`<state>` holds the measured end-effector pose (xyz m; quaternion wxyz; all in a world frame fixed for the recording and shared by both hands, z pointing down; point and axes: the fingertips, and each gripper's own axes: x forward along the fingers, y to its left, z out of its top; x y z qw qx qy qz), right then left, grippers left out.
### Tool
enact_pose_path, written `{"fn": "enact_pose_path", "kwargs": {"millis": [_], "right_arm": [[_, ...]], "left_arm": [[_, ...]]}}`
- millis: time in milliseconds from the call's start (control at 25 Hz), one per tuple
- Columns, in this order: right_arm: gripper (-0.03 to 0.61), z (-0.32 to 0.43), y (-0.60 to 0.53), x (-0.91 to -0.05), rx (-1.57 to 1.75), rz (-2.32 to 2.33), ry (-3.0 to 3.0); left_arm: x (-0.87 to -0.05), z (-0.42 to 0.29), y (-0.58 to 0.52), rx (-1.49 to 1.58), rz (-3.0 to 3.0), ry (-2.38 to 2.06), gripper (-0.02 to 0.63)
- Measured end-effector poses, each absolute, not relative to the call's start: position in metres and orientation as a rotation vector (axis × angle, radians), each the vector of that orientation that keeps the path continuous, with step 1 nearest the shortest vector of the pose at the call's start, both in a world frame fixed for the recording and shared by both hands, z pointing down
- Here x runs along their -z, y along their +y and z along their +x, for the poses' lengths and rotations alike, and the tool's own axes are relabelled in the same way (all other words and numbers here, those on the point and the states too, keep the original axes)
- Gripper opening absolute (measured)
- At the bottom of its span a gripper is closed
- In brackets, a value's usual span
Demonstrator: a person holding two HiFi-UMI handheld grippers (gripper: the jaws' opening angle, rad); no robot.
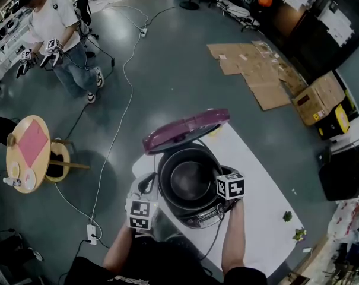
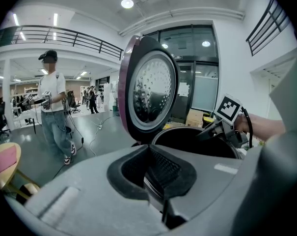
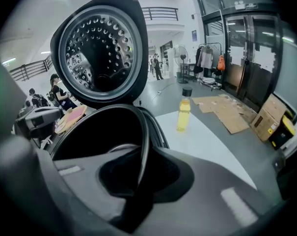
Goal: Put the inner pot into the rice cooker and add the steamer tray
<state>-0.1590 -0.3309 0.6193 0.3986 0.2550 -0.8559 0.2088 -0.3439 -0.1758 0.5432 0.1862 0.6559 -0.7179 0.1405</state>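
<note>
Left gripper (image 2: 155,173) and right gripper (image 3: 141,176) each have their jaws pinched nearly shut on the pot (image 1: 190,180) rim, on opposite sides. Pot looks seated in the cooker (image 1: 200,219) at the desk's (image 1: 262,212) left end, lid (image 1: 188,129) up behind. No tray in sight.

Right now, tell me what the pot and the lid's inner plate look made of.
Pot: likely metal with a dark coating; thin rim, dull grey sheen inside.
Lid plate: likely polished metal; dimpled, with shiny reflections.
</note>
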Motion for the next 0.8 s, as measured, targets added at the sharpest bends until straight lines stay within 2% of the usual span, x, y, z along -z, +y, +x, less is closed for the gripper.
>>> {"fn": "enact_pose_path", "kwargs": {"millis": [680, 800], "right_arm": [[0.061, -0.154, -0.327, -0.621, -0.522, 0.665, -2.153], [0.118, -0.154, -0.326, -0.616, -0.509, 0.683, -2.162]], "left_arm": [[-0.539, -0.342, -0.167, -0.389, 1.866, -2.024, 0.011], [-0.535, -0.343, -0.165, -0.384, 1.874, -2.027, 0.011]]}}
